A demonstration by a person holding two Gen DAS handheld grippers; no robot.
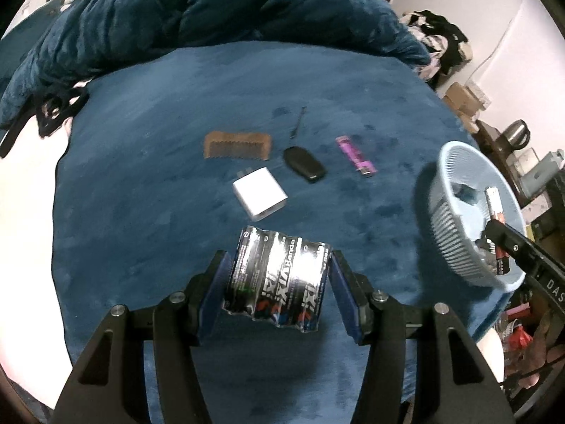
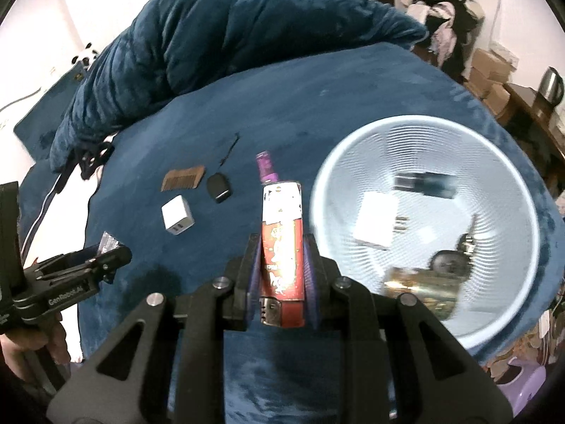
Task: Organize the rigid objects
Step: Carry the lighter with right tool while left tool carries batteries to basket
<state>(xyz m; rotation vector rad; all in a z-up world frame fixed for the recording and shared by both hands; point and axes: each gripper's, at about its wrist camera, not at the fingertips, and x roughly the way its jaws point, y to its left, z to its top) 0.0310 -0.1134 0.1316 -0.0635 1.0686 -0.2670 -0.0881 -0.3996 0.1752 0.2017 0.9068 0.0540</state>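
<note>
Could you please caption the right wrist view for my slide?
Right hand-held gripper holding a red lighter beside the pale blue basket.

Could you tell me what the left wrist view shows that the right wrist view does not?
Only the left wrist view shows the battery pack face-on, clamped in the left tool. Only the right wrist view shows the red lighter in the right tool's grip and the basket's contents from above. Both share the comb, white charger, key fob and purple lighter.

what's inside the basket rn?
The basket holds a white block, a dark blue-black box, a gold pack and a dark round item. All blurred. The near wall hides part of the floor.
</note>
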